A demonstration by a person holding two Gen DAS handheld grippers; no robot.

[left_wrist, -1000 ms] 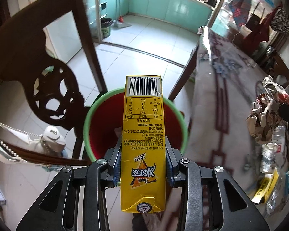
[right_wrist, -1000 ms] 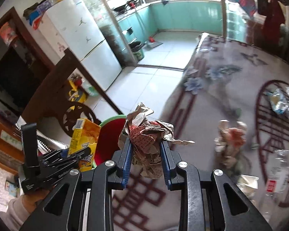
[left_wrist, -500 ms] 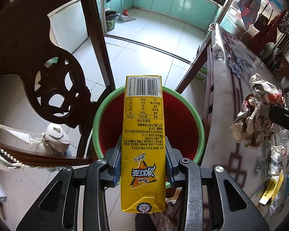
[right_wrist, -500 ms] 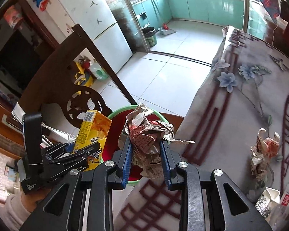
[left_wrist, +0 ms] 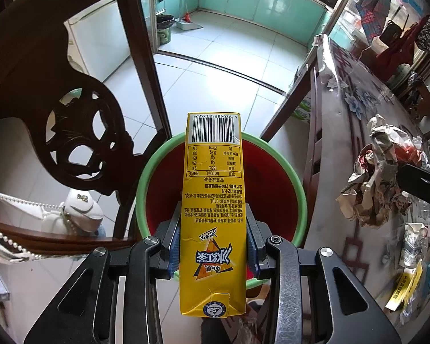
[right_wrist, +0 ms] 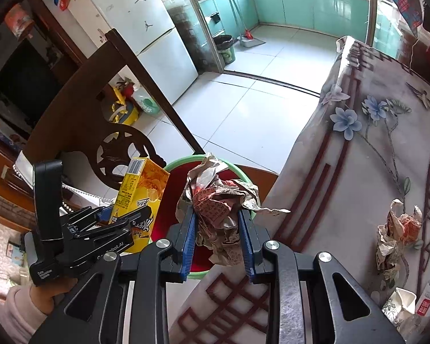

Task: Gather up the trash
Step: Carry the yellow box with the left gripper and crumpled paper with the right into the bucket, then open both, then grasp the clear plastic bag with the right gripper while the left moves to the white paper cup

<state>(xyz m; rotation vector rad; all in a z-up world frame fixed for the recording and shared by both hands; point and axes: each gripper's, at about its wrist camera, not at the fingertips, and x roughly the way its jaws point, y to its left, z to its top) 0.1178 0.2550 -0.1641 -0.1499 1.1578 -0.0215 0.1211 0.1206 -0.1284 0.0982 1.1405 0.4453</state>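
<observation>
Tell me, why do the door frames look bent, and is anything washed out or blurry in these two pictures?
Left wrist view: fisheye lens bows the door frame and darkens the corners; the yellow carton is sharp, with glare on the floor tiles. Right wrist view: same curving, crumpled paper crisp, the fridge brightly lit.

From each wrist we look steeply down along the fingers, close above the bin (left_wrist: 146, 172) (right_wrist: 183, 162) that both views share.

The red bin (left_wrist: 157, 189) mouth lies open between the carved chair (left_wrist: 71, 132) and table edge (left_wrist: 315, 172).
</observation>
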